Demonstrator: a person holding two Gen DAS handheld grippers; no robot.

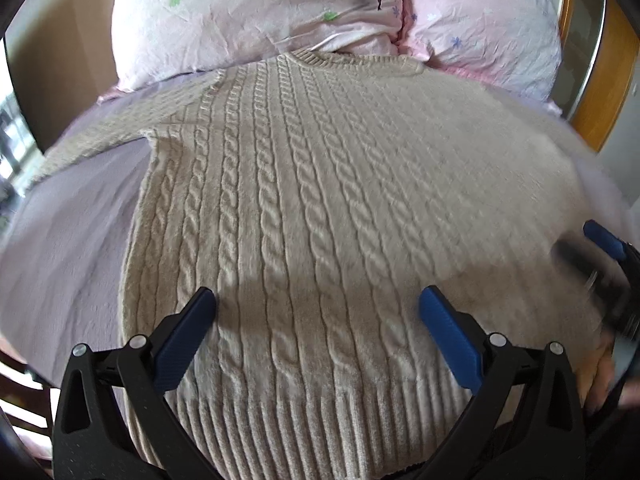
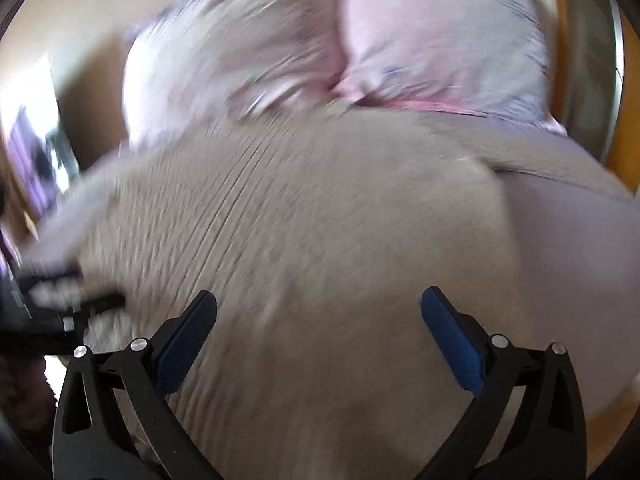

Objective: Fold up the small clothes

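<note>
A beige cable-knit sweater [image 1: 320, 200] lies flat on a lilac bed sheet [image 1: 72, 240], collar toward the pillows and ribbed hem nearest me. My left gripper [image 1: 318, 304] is open and empty, hovering over the lower middle of the sweater. In the right wrist view, which is blurred by motion, the sweater [image 2: 320, 240] fills the middle, and my right gripper [image 2: 318, 304] is open and empty above it. The right gripper also shows blurred at the right edge of the left wrist view [image 1: 600, 256]. The left gripper shows blurred at the left edge of the right wrist view [image 2: 60, 296].
Two pink floral pillows [image 1: 280, 12] [image 2: 360, 40] lie at the head of the bed behind the collar. A wooden headboard or frame [image 1: 604, 92] stands at the right. Bare sheet [image 2: 568, 260] lies to the right of the sweater.
</note>
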